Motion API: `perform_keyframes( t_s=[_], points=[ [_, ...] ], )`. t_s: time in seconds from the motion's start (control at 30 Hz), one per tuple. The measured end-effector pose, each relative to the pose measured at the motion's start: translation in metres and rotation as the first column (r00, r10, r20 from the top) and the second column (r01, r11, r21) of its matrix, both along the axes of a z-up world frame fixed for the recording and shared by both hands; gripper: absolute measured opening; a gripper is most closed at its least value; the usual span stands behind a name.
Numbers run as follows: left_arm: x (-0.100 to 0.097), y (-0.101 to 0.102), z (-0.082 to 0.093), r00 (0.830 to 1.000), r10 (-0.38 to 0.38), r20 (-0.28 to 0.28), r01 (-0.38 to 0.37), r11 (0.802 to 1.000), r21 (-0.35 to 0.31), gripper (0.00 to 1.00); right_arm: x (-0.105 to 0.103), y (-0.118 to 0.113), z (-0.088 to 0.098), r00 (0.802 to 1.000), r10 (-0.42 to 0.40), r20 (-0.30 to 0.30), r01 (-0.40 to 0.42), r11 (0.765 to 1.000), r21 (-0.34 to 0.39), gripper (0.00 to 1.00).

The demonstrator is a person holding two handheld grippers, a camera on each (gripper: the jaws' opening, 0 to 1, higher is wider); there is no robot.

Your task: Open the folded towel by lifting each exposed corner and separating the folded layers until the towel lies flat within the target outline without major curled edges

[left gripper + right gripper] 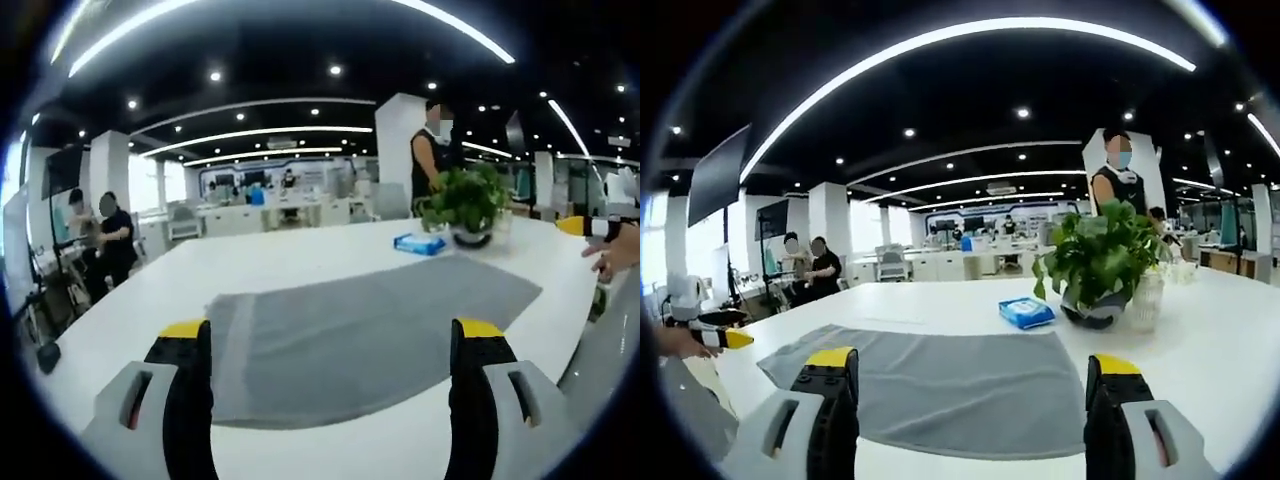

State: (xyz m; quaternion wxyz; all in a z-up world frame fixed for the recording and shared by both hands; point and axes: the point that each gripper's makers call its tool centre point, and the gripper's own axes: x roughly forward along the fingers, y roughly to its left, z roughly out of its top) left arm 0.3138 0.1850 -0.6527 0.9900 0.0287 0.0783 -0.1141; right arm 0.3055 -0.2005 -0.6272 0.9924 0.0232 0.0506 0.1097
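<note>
Two grippers are in your hands, and both have their jaws standing wide apart with nothing between them. In the left gripper view, your left gripper [333, 345] hangs just above the near edge of the grey towel [370, 325], which lies spread on the white table [270, 265]. The towel looks mostly flat here, and it runs away toward 1 o'clock. No outline on the table can be made out.

At 1 o'clock behind the towel you see a blue packet [419, 243], and just beside it a potted plant [466, 205]. Both stand apart from the cloth. At 3 o'clock a hand [612, 252] comes in with a yellow-tipped gripper.

In the right gripper view, your right gripper [973, 375] is over the near edge of the towel [940, 385]. The blue packet [1026, 312] lies at 12 o'clock just beyond the cloth, the potted plant [1100, 262] at 1 o'clock, and a clear glass vessel [1145, 300] is touching or nearly touching the plant pot. At 9 o'clock your other hand [675, 342] holds the left gripper near the towel's far left corner.

People stand behind the table in both views.
</note>
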Motion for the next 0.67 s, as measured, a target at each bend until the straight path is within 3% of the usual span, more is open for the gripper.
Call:
perform_keyframes(
  t_s=[0.1,0.2,0.33,0.47,0.67],
  points=[
    [-0.002,0.000,0.000,1.000,0.007,0.004,-0.007,0.999,0.037,0.99,-0.003,0.014,0.011,0.996,0.064,0.055,-0.063,0.998,-0.025,0.94],
    [-0.002,-0.003,0.004,1.000,-0.003,0.023,0.003,1.000,0.029,0.99,-0.008,0.025,0.024,0.987,0.107,0.120,-0.101,0.993,-0.059,0.93],
    [-0.003,0.000,0.004,1.000,0.010,0.018,-0.011,0.999,0.037,0.97,-0.010,0.028,0.024,0.985,0.118,0.122,-0.109,0.991,-0.079,0.91],
    [-0.003,-0.002,0.000,1.000,0.012,-0.002,-0.012,0.996,0.093,0.95,-0.009,0.033,0.020,0.984,0.148,0.097,-0.144,0.988,-0.052,0.91],
    [-0.005,-0.003,-0.002,1.000,0.003,-0.003,-0.002,0.991,0.137,0.94,-0.011,0.028,0.030,0.983,0.121,0.137,-0.119,0.993,-0.022,0.89]
  ],
)
